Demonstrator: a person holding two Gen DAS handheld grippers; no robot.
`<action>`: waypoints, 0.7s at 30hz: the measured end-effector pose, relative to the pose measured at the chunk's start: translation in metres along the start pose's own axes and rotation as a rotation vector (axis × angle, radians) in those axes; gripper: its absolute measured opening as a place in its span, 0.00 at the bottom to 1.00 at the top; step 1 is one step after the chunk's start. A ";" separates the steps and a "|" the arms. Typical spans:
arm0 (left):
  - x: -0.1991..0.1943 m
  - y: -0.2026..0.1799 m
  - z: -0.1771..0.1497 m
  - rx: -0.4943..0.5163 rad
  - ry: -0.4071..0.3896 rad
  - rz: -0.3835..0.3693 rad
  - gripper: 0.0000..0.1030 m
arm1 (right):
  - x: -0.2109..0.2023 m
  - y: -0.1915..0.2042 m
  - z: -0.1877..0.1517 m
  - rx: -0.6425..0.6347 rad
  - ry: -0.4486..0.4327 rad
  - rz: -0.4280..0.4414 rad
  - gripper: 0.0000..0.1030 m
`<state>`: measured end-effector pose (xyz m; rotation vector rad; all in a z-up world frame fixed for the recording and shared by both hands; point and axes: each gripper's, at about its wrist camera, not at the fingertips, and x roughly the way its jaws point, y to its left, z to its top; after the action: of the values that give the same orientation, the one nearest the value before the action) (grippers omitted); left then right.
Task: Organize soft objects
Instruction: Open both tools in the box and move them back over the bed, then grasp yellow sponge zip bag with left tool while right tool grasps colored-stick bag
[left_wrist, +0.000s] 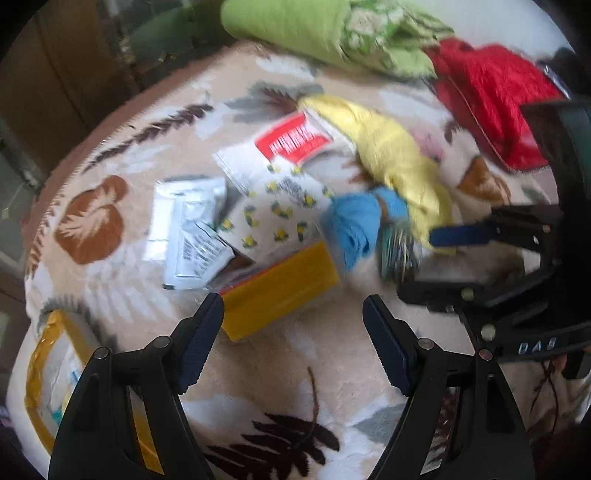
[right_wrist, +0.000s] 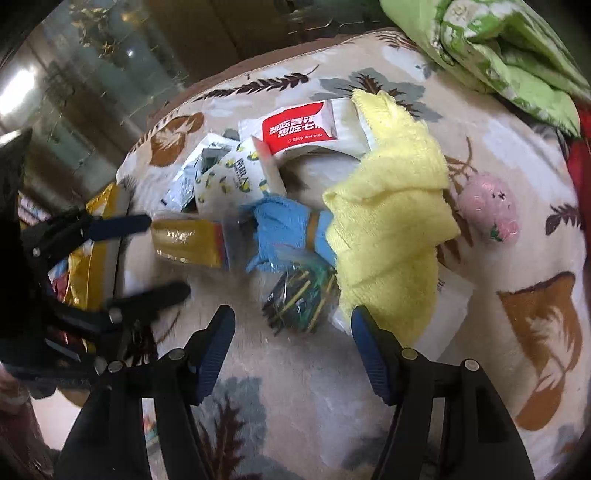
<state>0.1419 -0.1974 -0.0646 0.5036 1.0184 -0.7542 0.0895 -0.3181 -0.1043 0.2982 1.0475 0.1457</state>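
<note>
A pile lies on the leaf-patterned blanket (left_wrist: 288, 369): a yellow towel (left_wrist: 399, 162), a blue cloth (left_wrist: 354, 225), a bag of coloured sticks (left_wrist: 399, 247), a lemon-print tissue pack (left_wrist: 280, 210), a red-and-white wipe pack (left_wrist: 295, 140), silver sachets (left_wrist: 192, 229) and a yellow pack (left_wrist: 284, 288). My left gripper (left_wrist: 293, 325) is open, just before the yellow pack. My right gripper (right_wrist: 293, 328) is open, close to the stick bag (right_wrist: 299, 299) and yellow towel (right_wrist: 391, 221), beside the blue cloth (right_wrist: 284, 229). It also shows in the left wrist view (left_wrist: 428, 258).
A green quilt (left_wrist: 332, 33) and a red plush cloth (left_wrist: 495, 99) lie at the far side. A pink soft toy (right_wrist: 487, 206) sits right of the towel. A yellow-rimmed bag (left_wrist: 48, 387) lies at the near left. The blanket edge drops off at the left.
</note>
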 end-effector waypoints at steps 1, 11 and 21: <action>0.003 0.000 -0.001 0.015 0.010 -0.009 0.76 | 0.002 0.001 0.001 0.008 -0.005 -0.013 0.64; 0.020 -0.011 -0.003 0.161 0.088 -0.016 0.76 | 0.022 0.016 0.016 0.032 0.034 -0.115 0.63; 0.035 -0.017 -0.014 0.194 0.210 -0.084 0.17 | 0.028 0.024 0.012 -0.116 0.066 -0.232 0.31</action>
<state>0.1323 -0.2101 -0.1023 0.7220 1.1726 -0.8938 0.1145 -0.2897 -0.1146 0.0658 1.1265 0.0073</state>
